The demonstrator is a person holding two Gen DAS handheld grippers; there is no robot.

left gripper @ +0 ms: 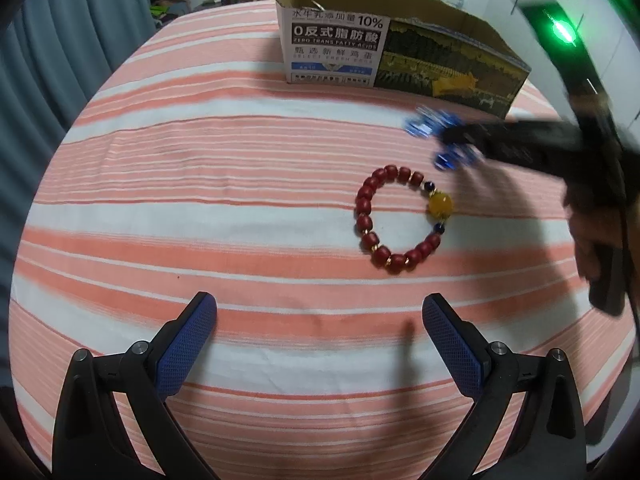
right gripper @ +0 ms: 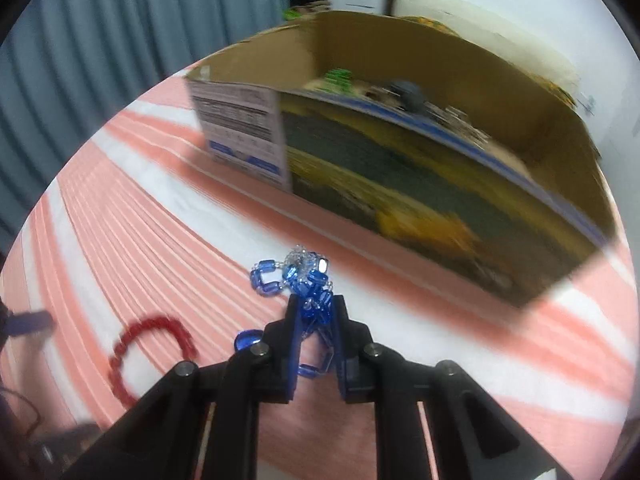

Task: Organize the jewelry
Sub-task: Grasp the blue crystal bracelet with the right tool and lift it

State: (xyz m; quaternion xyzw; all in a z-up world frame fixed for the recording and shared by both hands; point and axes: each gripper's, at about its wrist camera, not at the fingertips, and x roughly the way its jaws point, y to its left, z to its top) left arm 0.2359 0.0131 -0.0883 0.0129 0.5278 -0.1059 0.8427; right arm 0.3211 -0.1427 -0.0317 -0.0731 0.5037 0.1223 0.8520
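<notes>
A red bead bracelet [left gripper: 400, 218] with a yellow bead lies flat on the striped cloth, ahead and to the right of my open, empty left gripper [left gripper: 318, 316]. It also shows blurred in the right wrist view [right gripper: 152, 354]. My right gripper [right gripper: 316, 308] is shut on a blue bead bracelet [right gripper: 310, 284] and holds it above the cloth, in front of the open cardboard box [right gripper: 400, 184]. In the left wrist view the right gripper [left gripper: 452, 140] with the blue bracelet [left gripper: 424, 124] sits between the red bracelet and the box [left gripper: 384, 52].
The striped pink and white cloth [left gripper: 200, 220] covers the table. Inside the box lie several pieces, one green [right gripper: 338, 78] and one dark [right gripper: 408, 94]. Grey curtains [left gripper: 60, 40] hang at the left.
</notes>
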